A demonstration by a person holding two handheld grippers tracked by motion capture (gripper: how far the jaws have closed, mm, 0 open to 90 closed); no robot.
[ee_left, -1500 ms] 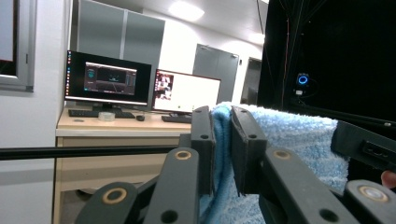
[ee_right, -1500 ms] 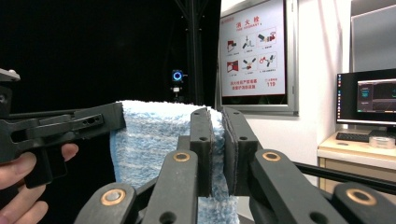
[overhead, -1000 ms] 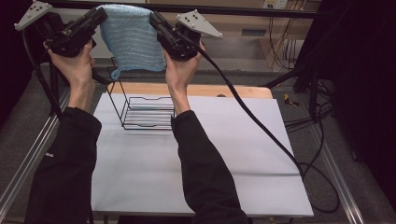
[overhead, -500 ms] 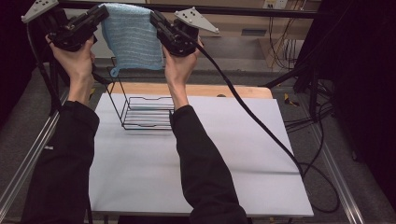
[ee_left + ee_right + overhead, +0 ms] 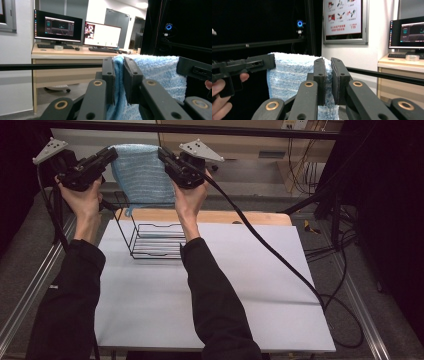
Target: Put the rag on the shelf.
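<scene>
Above one wire rack (image 5: 156,240), two grippers pinch one blue towel (image 5: 141,175).

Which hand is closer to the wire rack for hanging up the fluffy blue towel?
Probably the right. The right gripper and left gripper each pinch a top corner of the fluffy blue striped towel, but the right hand sits above the black wire rack.

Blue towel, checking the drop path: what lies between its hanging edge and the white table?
In the high view, the black wire rack stands on the white table below the blue towel, which the left gripper and right gripper hold up.
</scene>
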